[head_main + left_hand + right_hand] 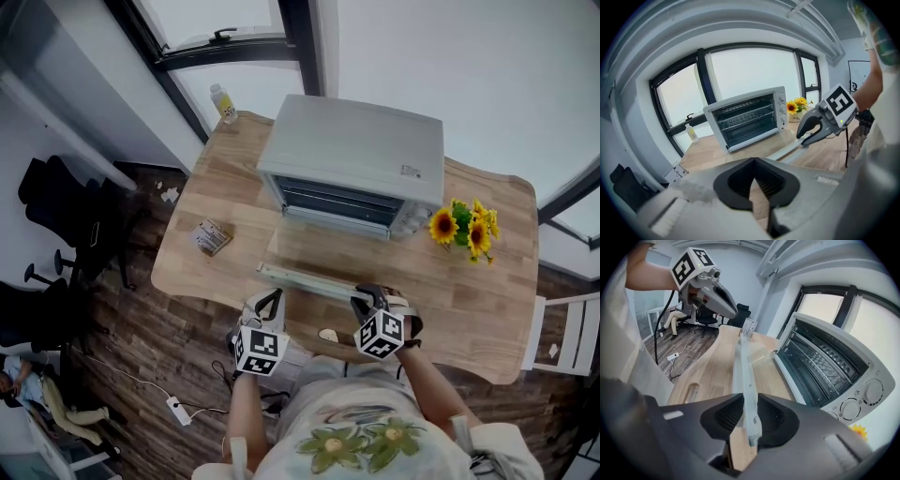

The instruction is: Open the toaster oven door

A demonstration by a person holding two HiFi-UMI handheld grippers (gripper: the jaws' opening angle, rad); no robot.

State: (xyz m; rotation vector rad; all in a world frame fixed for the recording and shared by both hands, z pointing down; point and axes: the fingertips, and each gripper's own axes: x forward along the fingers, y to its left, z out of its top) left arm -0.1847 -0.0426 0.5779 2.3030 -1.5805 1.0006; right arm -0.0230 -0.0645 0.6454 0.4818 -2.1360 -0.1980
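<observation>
The grey toaster oven (352, 155) stands at the back of the wooden table (469, 300). Its glass door (314, 251) lies swung down flat towards me, and the racks inside show (820, 364). The door's long pale handle (743, 376) runs between the pads of my right gripper (749, 420); a gap shows at the left pad, so the jaws stand open around it. My left gripper (265, 302) hovers off the handle's left end (272, 274), shut with nothing in it (757, 180). The left gripper view also catches the right gripper (811, 129) at the handle.
A small bottle (223, 103) stands at the table's back left corner. Sunflowers (464, 227) sit right of the oven and a small packet (212, 236) lies left of the door. Black office chairs (56, 216) stand on the floor at left, a white chair (562, 342) at right.
</observation>
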